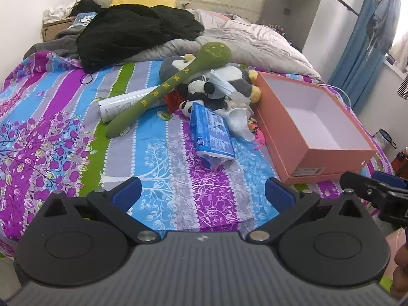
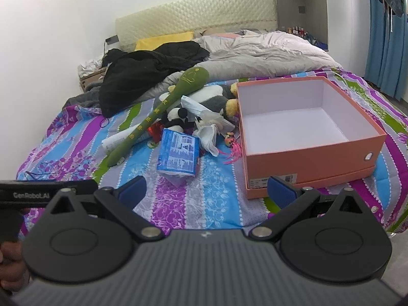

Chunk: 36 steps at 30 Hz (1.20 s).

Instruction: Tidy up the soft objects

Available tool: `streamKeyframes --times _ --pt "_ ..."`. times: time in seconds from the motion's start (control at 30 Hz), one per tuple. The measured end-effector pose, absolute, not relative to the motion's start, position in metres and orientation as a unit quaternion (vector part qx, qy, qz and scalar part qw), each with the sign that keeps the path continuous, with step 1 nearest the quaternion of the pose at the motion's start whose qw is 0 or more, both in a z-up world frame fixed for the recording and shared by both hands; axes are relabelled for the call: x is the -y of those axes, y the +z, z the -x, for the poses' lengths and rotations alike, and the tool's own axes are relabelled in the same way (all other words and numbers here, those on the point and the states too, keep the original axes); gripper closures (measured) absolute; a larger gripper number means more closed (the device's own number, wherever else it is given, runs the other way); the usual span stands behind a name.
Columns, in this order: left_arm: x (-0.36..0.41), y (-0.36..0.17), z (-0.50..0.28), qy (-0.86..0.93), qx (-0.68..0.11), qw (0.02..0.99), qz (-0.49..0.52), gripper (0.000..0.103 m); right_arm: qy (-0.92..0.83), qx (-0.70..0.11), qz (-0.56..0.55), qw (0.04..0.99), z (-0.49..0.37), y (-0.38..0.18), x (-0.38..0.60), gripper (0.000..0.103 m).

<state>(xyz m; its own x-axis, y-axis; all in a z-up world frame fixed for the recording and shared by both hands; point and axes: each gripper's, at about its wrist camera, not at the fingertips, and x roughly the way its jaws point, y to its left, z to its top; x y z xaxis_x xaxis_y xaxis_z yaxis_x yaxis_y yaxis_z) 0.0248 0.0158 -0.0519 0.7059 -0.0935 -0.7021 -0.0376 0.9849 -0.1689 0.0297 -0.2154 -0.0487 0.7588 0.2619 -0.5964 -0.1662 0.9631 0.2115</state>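
Nothing's been picked up yet, looks like the very start. Both grippers hang over the bedspread (image 1: 158, 158) with nothing in them: the left gripper (image 1: 202, 193) and the right gripper (image 2: 206, 191) each have their jaws spread wide. The soft stuff sits mid-frame in a heap: a long green plush stick (image 1: 176, 84), a panda toy (image 1: 204, 89), and a blue tissue pack (image 1: 214, 135) nearest the camera. The orange box (image 2: 306, 153) on the right is empty. My guess is the next move is reaching forward for the tissue pack, closing on it, then carrying it right into the box.
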Motion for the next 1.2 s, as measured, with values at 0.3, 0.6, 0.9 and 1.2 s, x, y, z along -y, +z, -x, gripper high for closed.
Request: streamKeyframes --times 0.3,0.6,0.9,1.2 --pt "-0.018 -0.062 -0.040 -0.028 -0.392 0.915 0.090 0.000 0.094 -0.344 -0.077 0.931 -0.040 -0.057 0.214 0.001" --pt "-0.025 -0.067 -0.054 -0.025 -0.392 0.915 0.094 0.000 0.107 -0.335 -0.070 0.933 -0.046 -0.061 0.206 0.020" --pt "-0.032 -0.082 -0.082 -0.022 -0.385 0.917 0.101 0.000 0.129 -0.299 -0.076 0.943 -0.069 -0.066 0.195 0.027" --pt "-0.045 -0.114 -0.127 -0.035 -0.379 0.917 0.123 0.005 0.167 -0.300 -0.065 0.937 -0.114 -0.070 0.169 0.027"
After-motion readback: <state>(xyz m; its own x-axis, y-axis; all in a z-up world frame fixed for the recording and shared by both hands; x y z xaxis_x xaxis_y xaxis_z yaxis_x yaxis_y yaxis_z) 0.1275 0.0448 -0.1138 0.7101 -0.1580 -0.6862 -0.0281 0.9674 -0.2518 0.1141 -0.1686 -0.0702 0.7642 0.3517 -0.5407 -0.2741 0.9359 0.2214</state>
